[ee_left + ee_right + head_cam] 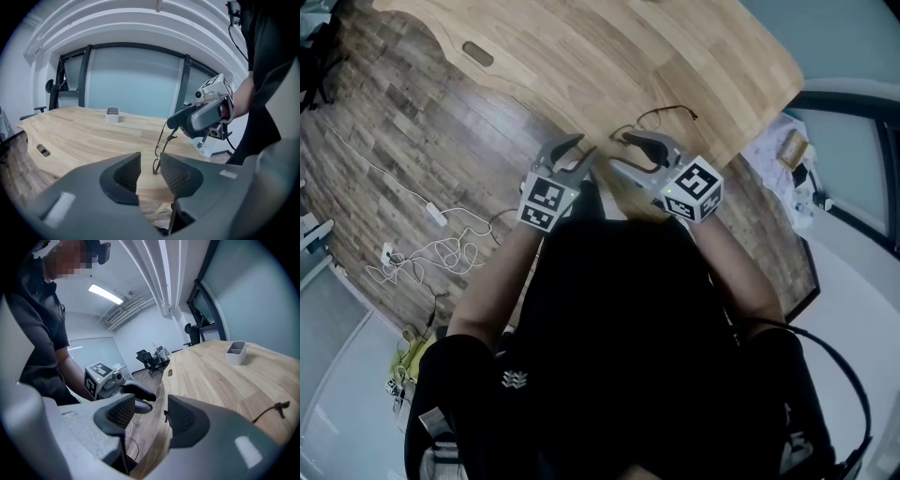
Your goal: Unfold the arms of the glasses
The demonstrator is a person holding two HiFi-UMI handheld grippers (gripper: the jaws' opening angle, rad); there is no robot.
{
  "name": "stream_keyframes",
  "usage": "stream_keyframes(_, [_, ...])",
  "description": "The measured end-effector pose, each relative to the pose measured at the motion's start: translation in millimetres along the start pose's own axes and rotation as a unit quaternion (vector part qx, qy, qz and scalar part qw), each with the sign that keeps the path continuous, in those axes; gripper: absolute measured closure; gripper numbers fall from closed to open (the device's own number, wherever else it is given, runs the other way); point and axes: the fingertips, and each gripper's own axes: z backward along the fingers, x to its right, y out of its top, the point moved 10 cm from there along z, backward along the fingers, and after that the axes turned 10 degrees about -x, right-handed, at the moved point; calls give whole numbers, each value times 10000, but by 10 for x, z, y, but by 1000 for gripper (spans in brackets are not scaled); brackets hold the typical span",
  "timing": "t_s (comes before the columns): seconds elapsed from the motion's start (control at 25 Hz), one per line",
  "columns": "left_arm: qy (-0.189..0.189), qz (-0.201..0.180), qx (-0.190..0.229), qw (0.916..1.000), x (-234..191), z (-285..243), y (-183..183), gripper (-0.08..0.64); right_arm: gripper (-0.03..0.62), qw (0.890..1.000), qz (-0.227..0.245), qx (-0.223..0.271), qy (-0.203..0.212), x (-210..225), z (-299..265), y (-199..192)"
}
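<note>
Facing across table (675, 56) edge, left gripper (581, 150) and right gripper (619, 152) open, glasses (155, 166) between their tips.

A light wooden table (581, 56) with an oval slot (477, 53) near its edge bears a small grey tub (112, 114), while white cables (441, 246) lie tangled on the dark plank floor (384, 122) and black office chairs (149, 359) stand farther off.
</note>
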Motion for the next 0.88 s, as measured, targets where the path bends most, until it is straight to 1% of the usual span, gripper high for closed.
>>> stream_keyframes(0.12, [69, 130, 191, 9997, -31, 114, 53, 422, 382, 9999, 89, -42, 60, -83, -73, 18])
stream_keyframes(0.24, [115, 150, 308, 9993, -57, 196, 104, 422, 382, 9998, 131, -43, 129, -152, -125, 39])
stream_keyframes(0.32, [139, 124, 332, 9993, -68, 224, 141, 423, 382, 9997, 164, 45, 166, -187, -115, 82])
stream_keyframes(0.4, [180, 128, 381, 9990, -66, 241, 185, 423, 382, 9995, 220, 210, 67, -196, -38, 129])
stream_keyframes(0.52, [362, 140, 548, 9977, -42, 269, 279, 441, 382, 9971, 377, 538, -373, -141, 191, 171])
stream_keyframes(0.64, [655, 131, 700, 9953, -23, 307, 440, 454, 382, 9910, 433, 904, -885, -34, 478, 171])
stream_keyframes(0.76, [866, 192, 978, 9912, -4, 359, 636, 476, 413, 9836, 372, 1029, -1432, 97, 763, 124])
stream_keyframes(0.88, [1039, 124, 1200, 9872, 36, 394, 777, 511, 500, 9759, 550, 1055, -1829, 205, 1014, 94])
